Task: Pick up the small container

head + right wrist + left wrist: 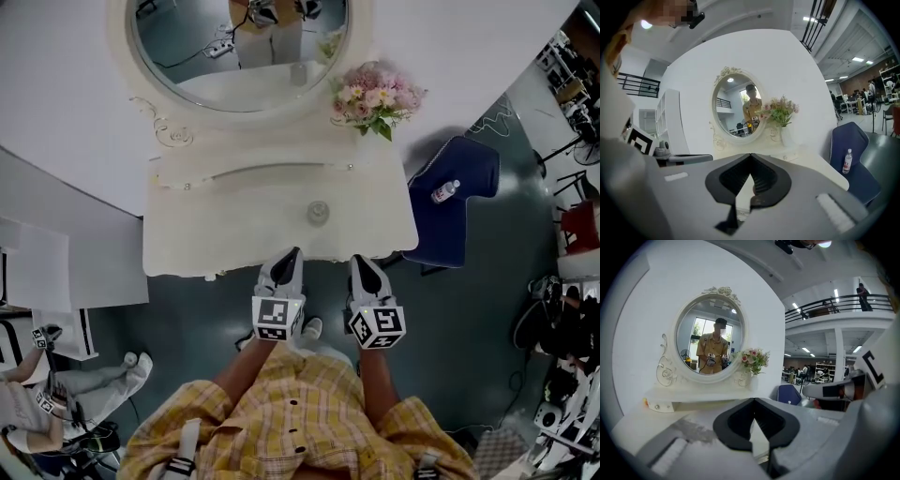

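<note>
Left claw (294,252) and right claw (359,260), both pinched shut, empty, hover short of the container (319,213), seemingly a small jar, ahead between them.

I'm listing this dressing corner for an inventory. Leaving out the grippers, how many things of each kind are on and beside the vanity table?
small container: 1
flower bouquet: 1
oval mirror: 1
blue chair: 1
bottle on that chair: 1
Total: 5
</note>
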Available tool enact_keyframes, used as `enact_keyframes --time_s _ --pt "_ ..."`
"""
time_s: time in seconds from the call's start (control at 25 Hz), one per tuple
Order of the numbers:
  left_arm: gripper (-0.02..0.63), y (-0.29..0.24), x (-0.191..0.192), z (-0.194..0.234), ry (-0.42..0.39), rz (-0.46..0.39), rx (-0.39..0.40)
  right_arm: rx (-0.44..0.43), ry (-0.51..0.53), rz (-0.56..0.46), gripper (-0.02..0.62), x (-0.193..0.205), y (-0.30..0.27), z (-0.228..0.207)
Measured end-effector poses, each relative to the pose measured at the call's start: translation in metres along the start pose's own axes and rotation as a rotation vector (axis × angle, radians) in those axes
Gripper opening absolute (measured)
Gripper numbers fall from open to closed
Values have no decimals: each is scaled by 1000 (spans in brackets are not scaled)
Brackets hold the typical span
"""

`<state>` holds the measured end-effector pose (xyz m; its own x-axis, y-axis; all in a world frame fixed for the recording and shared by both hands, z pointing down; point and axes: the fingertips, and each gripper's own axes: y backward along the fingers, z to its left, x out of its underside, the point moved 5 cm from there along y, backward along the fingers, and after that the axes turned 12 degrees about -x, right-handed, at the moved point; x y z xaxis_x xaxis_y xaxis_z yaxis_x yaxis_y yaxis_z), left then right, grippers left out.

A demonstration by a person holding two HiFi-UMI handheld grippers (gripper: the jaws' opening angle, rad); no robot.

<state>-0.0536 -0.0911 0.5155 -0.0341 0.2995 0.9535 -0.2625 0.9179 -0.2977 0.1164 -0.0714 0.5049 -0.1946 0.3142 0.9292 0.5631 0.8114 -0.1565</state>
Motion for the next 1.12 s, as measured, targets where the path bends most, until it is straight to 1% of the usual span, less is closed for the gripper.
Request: enact_keyframes --time_s 0.2,0.36,0.52,0.64,0.76,0.92,1.12 --pt "-2 -26 6 6 -6 21 -3 13 -9 7 3 2 -11 -11" --pt "-1 -43 15 9 0 48 1 19 -19 16 3 6 -18 -17" --pt "-2 -55 22 12 -10 78 -10 26 -32 27 3 12 -25 -22" --pt "5 -62 32 11 -15 99 10 28 -43 35 3 17 -29 -24" --pt "40 -70 46 10 -29 124 27 28 -47 42 3 23 -32 -25" --pt "119 -84 61 6 -17 159 36 33 -51 52 3 28 -32 -28" --pt "168 -98 71 5 -45 191 43 43 -54 66 3 32 -31 -31"
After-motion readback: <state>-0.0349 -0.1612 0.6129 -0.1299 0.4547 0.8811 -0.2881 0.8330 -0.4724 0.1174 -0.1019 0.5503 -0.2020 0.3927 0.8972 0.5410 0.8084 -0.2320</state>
